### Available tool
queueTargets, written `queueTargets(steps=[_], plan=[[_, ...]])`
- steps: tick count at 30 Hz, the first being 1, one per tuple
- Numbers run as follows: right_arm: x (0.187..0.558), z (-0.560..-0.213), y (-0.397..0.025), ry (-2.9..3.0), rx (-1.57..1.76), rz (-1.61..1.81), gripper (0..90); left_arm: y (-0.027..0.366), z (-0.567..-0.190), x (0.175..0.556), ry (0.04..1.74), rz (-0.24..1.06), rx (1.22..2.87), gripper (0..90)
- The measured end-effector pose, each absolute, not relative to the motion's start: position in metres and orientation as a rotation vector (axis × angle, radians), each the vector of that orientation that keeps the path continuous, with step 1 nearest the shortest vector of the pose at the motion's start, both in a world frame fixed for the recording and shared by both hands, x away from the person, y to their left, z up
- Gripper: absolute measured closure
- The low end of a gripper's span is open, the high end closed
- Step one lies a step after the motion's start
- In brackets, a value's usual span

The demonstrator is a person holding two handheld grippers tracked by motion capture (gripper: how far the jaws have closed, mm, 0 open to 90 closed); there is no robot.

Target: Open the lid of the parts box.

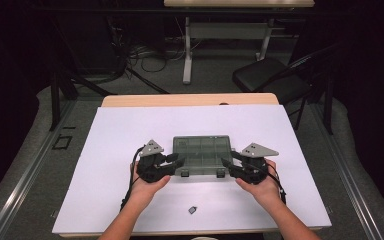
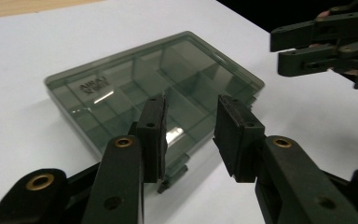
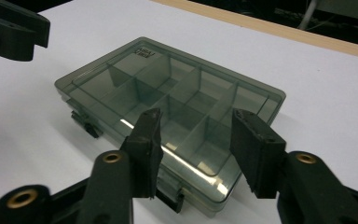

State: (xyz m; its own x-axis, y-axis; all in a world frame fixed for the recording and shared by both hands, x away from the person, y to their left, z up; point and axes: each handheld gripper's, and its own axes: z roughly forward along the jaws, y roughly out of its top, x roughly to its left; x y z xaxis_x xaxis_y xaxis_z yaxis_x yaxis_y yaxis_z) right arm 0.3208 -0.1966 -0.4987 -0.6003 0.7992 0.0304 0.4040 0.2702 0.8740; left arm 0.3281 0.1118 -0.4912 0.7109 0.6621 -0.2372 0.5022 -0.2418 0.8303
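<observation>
A smoky see-through compartment box (image 1: 202, 152) lies shut in the middle of the white sheet, its dividers visible through the lid. My left gripper (image 1: 179, 161) is at the box's near-left corner, my right gripper (image 1: 225, 163) at its near-right corner. In the left gripper view the box (image 2: 121, 88) lies just beyond my open left gripper (image 2: 189, 135), with a front latch (image 2: 173, 177) below the jaws. In the right gripper view my right gripper (image 3: 196, 149) stands open over the box's (image 3: 177, 93) near corner, nothing held. Each gripper view catches the other gripper (image 2: 326, 42) (image 3: 9, 28) at the edge.
A small dark piece (image 1: 192, 210) lies on the white sheet (image 1: 110, 165) near the front edge, between the person's forearms. The wooden table edge (image 1: 190, 100) runs behind the sheet. A black chair (image 1: 275, 80) and a desk frame stand beyond the table.
</observation>
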Motion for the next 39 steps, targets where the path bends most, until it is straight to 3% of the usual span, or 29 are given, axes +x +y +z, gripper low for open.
queueTargets(steps=[4,8,20,24,28,39], plan=[[0.317,-0.505,-0.199,2.156,1.110,1.302,63.8,0.108,-0.496,0.325,0.925,0.206,1.939,64.4],[0.314,-0.508,-0.201,2.158,1.144,1.298,70.6,0.108,-0.503,0.324,0.966,0.203,1.943,70.9],[0.305,-0.533,-0.196,2.214,1.151,1.226,82.0,0.108,-0.528,0.315,0.994,0.173,1.977,81.3],[0.305,-0.535,-0.195,2.227,1.134,1.213,90.0,0.107,-0.534,0.315,1.013,0.169,1.996,84.9],[0.305,-0.539,-0.195,2.256,1.128,1.194,90.0,0.106,-0.536,0.315,1.022,0.180,2.008,90.0],[0.310,-0.545,-0.196,2.256,1.157,1.169,90.0,0.101,-0.543,0.317,1.029,0.206,2.049,90.0]])
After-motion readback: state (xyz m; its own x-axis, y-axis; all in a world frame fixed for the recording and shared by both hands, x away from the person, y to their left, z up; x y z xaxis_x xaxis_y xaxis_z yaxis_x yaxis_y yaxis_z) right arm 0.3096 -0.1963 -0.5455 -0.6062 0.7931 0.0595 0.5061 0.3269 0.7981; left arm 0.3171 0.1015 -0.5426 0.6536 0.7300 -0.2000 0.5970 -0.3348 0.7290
